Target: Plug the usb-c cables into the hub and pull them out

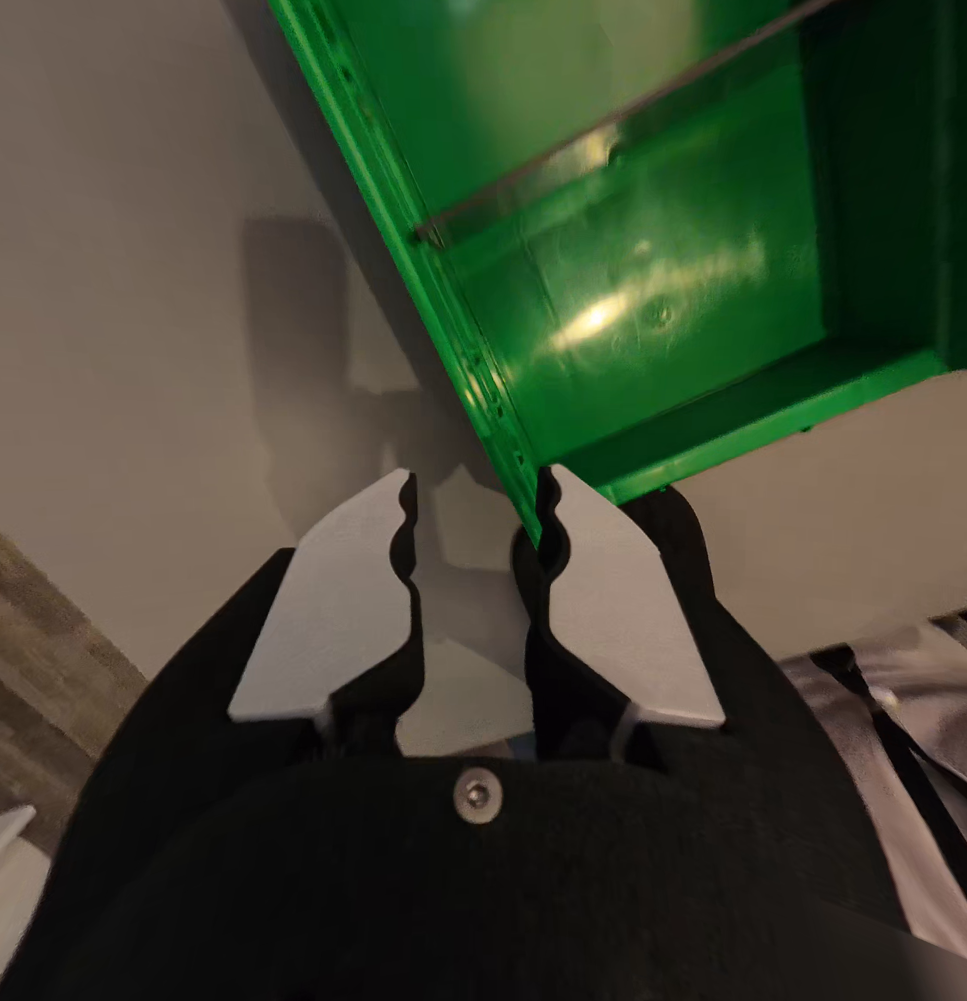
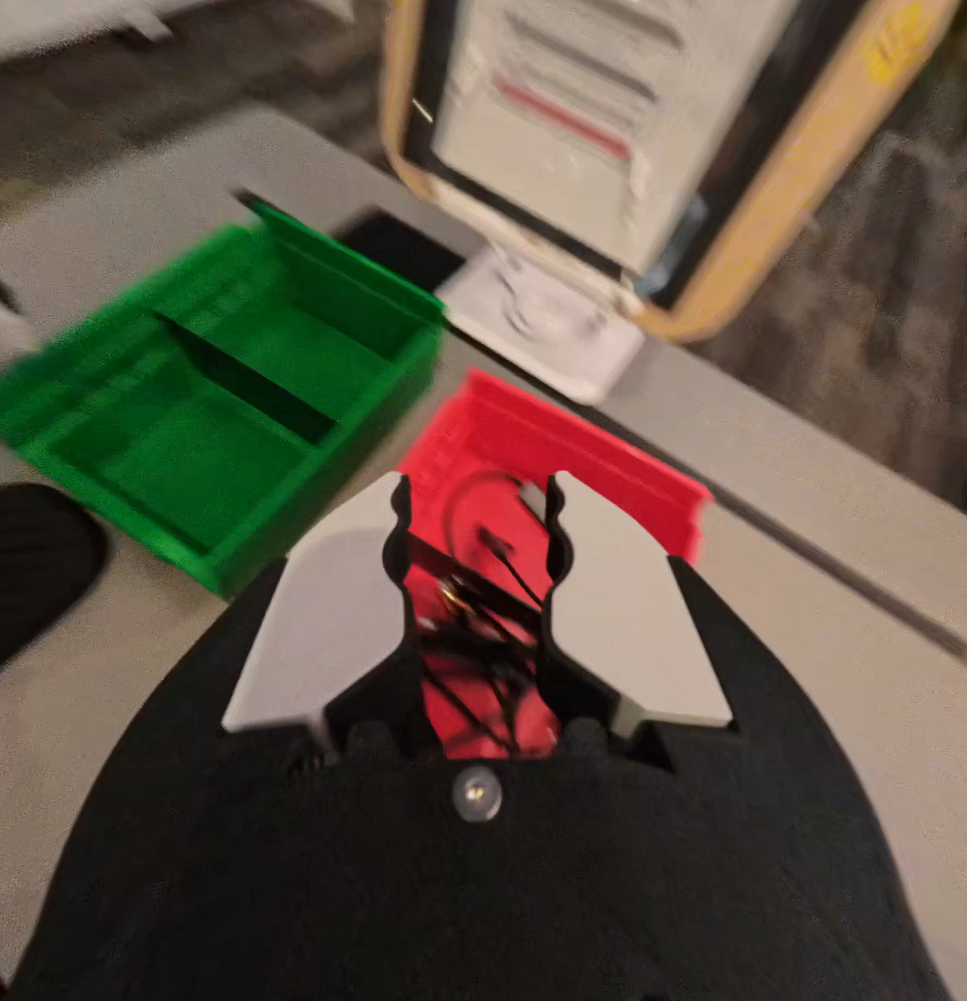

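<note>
My left gripper [image 1: 477, 482] is open and empty, low over the pale table beside the near left corner of a green bin [image 1: 660, 271]. The bin has a divider and looks empty inside. My right gripper [image 2: 477, 482] is open and empty above a red bin [image 2: 557, 444]. Black cables [image 2: 486, 623] lie tangled in the red bin, with a small plug end [image 2: 492, 539] and a pale connector [image 2: 532, 495] showing between the fingers. I cannot make out the hub. The green bin also shows in the right wrist view [image 2: 215, 411], left of the red one.
A white device with a yellow frame [image 2: 605, 162] stands behind the bins at the table's far edge. A black flat item [image 2: 400, 249] lies behind the green bin. A dark sleeve [image 2: 31, 569] is at the left. Grey fabric with a black strap [image 1: 876, 731] is at my lower right. Across from one pair of fingers to the other is roughly 40 cm.
</note>
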A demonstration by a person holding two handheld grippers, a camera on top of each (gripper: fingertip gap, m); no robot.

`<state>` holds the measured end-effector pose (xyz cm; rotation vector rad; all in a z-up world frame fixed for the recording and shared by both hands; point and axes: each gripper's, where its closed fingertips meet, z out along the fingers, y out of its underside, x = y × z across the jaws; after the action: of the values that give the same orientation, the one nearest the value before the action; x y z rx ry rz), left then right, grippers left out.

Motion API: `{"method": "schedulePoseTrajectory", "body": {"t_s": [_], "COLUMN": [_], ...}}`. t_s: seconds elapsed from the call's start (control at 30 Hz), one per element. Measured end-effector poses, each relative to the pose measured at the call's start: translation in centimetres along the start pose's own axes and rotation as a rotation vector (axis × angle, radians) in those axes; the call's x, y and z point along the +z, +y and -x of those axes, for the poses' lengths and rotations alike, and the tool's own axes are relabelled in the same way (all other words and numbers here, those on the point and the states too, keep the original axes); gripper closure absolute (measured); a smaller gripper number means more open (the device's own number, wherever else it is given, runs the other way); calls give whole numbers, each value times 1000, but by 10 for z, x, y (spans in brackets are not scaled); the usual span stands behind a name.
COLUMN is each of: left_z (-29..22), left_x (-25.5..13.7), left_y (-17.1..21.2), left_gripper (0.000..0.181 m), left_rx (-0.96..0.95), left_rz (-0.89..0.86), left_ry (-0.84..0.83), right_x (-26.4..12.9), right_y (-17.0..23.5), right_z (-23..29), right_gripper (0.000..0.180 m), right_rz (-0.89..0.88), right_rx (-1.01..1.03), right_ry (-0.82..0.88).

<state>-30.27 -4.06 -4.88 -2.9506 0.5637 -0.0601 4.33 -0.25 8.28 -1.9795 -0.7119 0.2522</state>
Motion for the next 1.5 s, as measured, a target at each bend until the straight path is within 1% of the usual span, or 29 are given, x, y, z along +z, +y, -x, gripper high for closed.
{"method": "schedulePoseTrajectory", "body": {"t_s": [0.03, 0.07, 0.1, 0.13, 0.17, 0.2, 0.3, 0.33, 0.37, 0.4, 0.43, 0.47, 0.57, 0.6, 0.63, 0.67, 0.73, 0.8, 0.87, 0.93, 1.0, 1.07, 1.13, 1.2, 1.27, 1.3, 1.37, 1.43, 1.5], "left_z": [1, 0, -2, -5, -8, -11, -22, -25, -29, -32, -35, -38, -43, -44, -45, -46, -47, -48, -48, -46, -42, -33, -20, -11, -5, -2, -5, -21, -50], "left_x": [-11, -21, -30, -38, -44, -49, -59, -61, -62, -63, -64, -64, -68, -69, -70, -72, -74, -81, -95, -120, -155, -193, -227, -257, -276, -280, -274, -252, -221], "left_y": [-5, -10, -15, -18, -20, -21, -25, -27, -28, -28, -28, -28, -28, -29, -29, -30, -32, -37, -43, -52, -57, -53, -37, -17, 0, 5, 2, -18, -46], "left_gripper": [139, 140, 140, 140, 141, 141, 141, 141, 141, 140, 140, 140, 140, 140, 140, 140, 141, 140, 140, 139, 139, 140, 136, 130, 124, 121, 114, 106, 103], "left_rx": [9, 17, 29, 47, 66, 86, 143, 161, 182, 204, 223, 238, 268, 274, 278, 280, 283, 274, 249, 207, 153, 64, -57, -154, -212, -226, -206, -150, -43], "left_rz": [-65, -129, -184, -231, -268, -296, -354, -366, -375, -381, -385, -389, -410, -419, -426, -432, -449, -488, -570, -710, -899, -1106, -1302, -1497, -1608, -1630, -1597, -1467, -1287], "left_ry": [-27, -43, -46, -53, -61, -63, -57, -52, -45, -37, -33, -30, -18, -15, -14, -15, -17, -21, -15, -13, -8, 1, 29, 109, 180, 188, 199, 253, 338], "right_x": [7, 15, 29, 47, 67, 88, 137, 145, 152, 159, 166, 170, 180, 184, 188, 190, 189, 190, 194, 195, 191, 185, 175, 159, 131, 113, 69, 18, -37], "right_y": [-19, -24, -19, -9, 1, 12, 46, 59, 70, 78, 85, 93, 116, 117, 115, 115, 119, 121, 119, 116, 111, 96, 73, 44, 15, 3, -18, -23, -16], "right_z": [43, 85, 114, 130, 136, 136, 120, 120, 119, 120, 128, 135, 138, 131, 131, 129, 134, 126, 124, 124, 124, 123, 115, 96, 67, 48, 5, -48, -99], "right_gripper": [122, 118, 119, 124, 135, 140, 136, 130, 129, 131, 133, 132, 141, 156, 156, 162, 164, 171, 173, 174, 175, 174, 173, 174, 174, 173, 174, 174, 174], "right_rz": [-137, -176, -103, -2, 78, 148, 355, 440, 506, 556, 596, 653, 780, 781, 776, 786, 844, 882, 885, 900, 930, 935, 904, 866, 834, 823, 807, 785, 765], "right_rx": [-27, -37, 11, 67, 94, 88, 123, 142, 145, 166, 202, 239, 246, 258, 283, 316, 376, 362, 380, 422, 439, 428, 403, 384, 379, 383, 409, 466, 561], "right_ry": [-156, -325, -424, -446, -410, -344, -150, -125, -100, -95, -134, -162, -142, -99, -112, -120, -178, -133, -141, -174, -216, -249, -261, -255, -238, -221, -163, -71, 38]}}
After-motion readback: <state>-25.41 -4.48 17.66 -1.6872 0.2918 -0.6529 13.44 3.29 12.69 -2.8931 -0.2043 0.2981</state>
